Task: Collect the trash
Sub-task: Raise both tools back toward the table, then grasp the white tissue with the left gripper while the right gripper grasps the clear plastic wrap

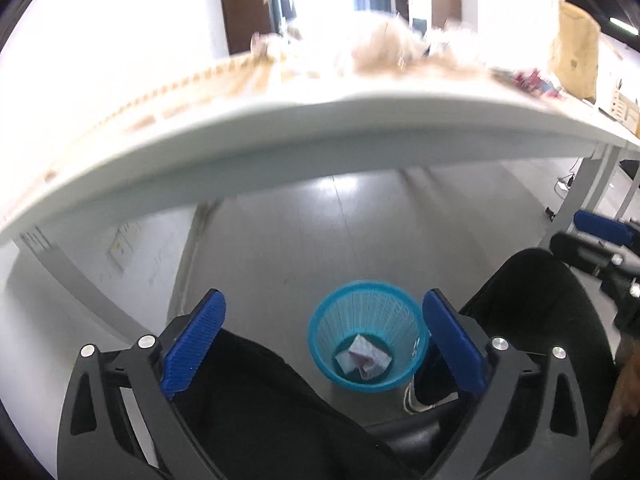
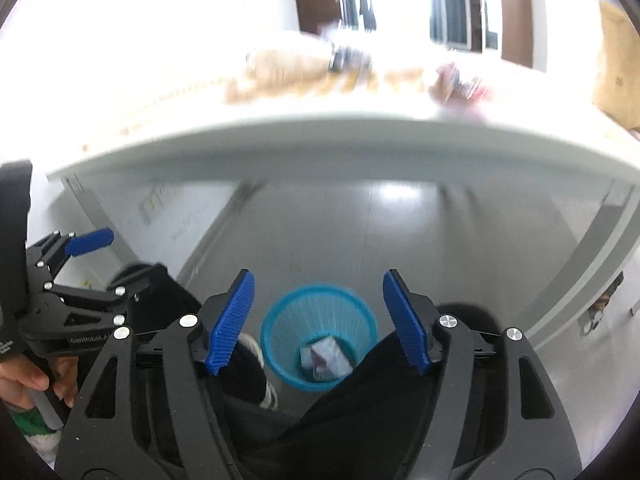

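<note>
A crumpled wad of pale paper trash point(image 1: 363, 357) lies at the bottom of a small blue mesh wastebasket point(image 1: 366, 312), which stands upright on the grey floor point(image 1: 320, 232) between the seated person's dark-trousered legs point(image 1: 532, 292), just under the front edge of a white table point(image 1: 280, 140). A sneaker point(image 2: 256, 350) shows right beside the basket. Both grippers hang above the bin, pointing down toward it. The left gripper point(image 1: 322, 332) has its blue ribbed pads point(image 1: 192, 344) spread as wide as they go, with nothing between them but the view of the basket below. The right gripper point(image 2: 318, 322) stands open too, somewhat narrower, its pads point(image 2: 230, 324) gripping nothing, the bin framed in the gap. From the right wrist view the left gripper appears off to the side, held by a bare hand point(image 2: 36, 378). On the tabletop, blurred, sit pale crumpled heaps point(image 1: 384, 50), some reddish scraps point(image 1: 532, 80) and a brown paper bag point(image 1: 576, 52); what exactly they are I cannot tell.
</note>
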`<state>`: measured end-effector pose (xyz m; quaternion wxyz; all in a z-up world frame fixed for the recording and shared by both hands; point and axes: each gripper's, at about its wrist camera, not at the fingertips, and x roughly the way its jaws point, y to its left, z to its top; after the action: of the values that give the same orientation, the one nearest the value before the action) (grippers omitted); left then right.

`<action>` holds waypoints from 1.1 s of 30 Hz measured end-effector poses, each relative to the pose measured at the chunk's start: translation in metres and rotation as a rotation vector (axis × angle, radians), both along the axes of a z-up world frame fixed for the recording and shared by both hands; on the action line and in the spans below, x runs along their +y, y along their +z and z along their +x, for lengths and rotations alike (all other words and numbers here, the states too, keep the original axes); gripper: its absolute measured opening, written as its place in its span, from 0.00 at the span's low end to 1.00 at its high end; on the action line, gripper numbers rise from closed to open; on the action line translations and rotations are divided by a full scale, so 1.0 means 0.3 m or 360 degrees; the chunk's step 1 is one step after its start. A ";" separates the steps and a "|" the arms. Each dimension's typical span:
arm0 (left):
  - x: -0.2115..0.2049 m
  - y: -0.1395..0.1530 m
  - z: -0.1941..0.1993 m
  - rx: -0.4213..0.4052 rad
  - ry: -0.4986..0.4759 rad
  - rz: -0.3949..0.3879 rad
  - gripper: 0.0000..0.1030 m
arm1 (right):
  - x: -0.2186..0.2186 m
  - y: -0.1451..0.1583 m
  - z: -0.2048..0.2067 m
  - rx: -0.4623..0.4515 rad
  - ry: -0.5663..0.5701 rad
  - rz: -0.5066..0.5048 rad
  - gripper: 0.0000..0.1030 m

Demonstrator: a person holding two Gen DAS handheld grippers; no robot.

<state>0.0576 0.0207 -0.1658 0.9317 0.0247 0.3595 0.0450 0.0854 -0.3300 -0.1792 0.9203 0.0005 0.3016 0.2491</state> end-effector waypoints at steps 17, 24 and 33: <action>0.035 0.286 -0.031 -0.0246 -0.0058 -0.0164 0.94 | -0.087 0.308 0.036 -0.0240 -0.0093 0.0204 0.88; 0.080 0.330 0.031 -0.0253 -0.0048 -0.0209 0.94 | -0.069 0.362 0.111 -0.0246 -0.0074 0.0280 0.88; 0.052 0.347 0.145 -0.0232 -0.0093 -0.0152 0.94 | -0.015 0.401 0.237 -0.0240 -0.0048 0.0287 0.88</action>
<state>0.1012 0.0364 -0.0617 0.9565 -0.0126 0.2915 0.0022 0.1563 -0.3345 -0.0591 0.9402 0.0692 0.2078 0.2607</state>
